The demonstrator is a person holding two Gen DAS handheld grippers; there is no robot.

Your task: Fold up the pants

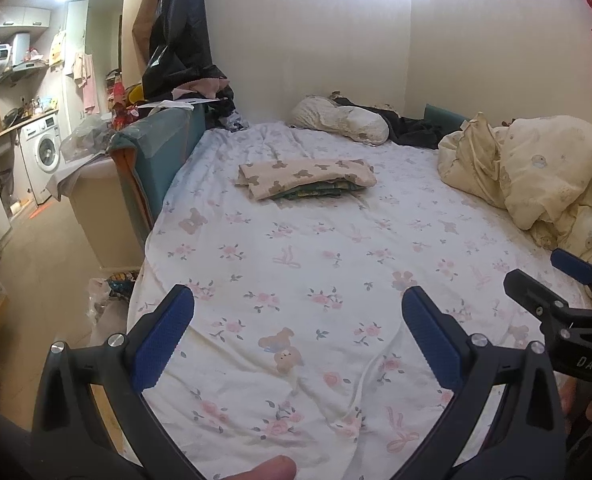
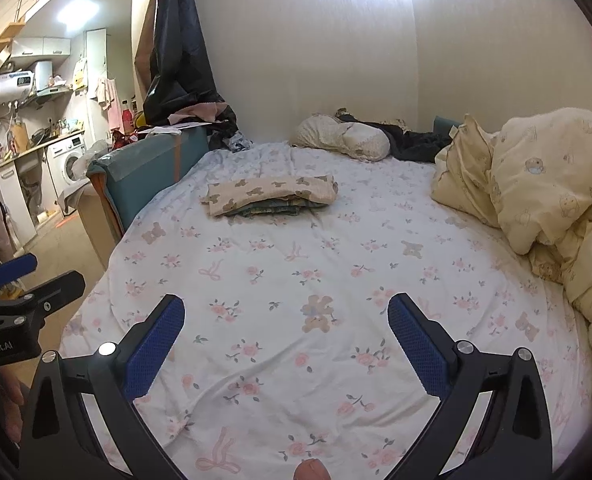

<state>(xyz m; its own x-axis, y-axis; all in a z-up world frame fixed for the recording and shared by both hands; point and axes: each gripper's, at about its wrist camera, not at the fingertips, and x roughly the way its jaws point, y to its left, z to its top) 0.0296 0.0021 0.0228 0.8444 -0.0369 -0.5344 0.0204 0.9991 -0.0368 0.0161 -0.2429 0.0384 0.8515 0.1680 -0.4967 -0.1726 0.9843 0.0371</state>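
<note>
A folded stack of clothes, with beige bear-print pants (image 1: 307, 174) (image 2: 272, 194) on top of a green patterned piece, lies in the middle of the bed well ahead of both grippers. My left gripper (image 1: 297, 300) hovers open over the floral sheet near the bed's front edge, nothing between its blue pads. My right gripper (image 2: 286, 312) is likewise open and empty above the sheet. The right gripper also shows at the right edge of the left wrist view (image 1: 551, 276), and the left gripper at the left edge of the right wrist view (image 2: 36, 272).
The white floral bed sheet (image 1: 296, 264) (image 2: 315, 248) covers the bed. A cream duvet (image 1: 535, 176) (image 2: 543, 184) is bunched at the right, a pillow (image 1: 339, 118) and dark clothes lie at the head. A teal padded board (image 1: 156, 148) and a kitchen area stand left.
</note>
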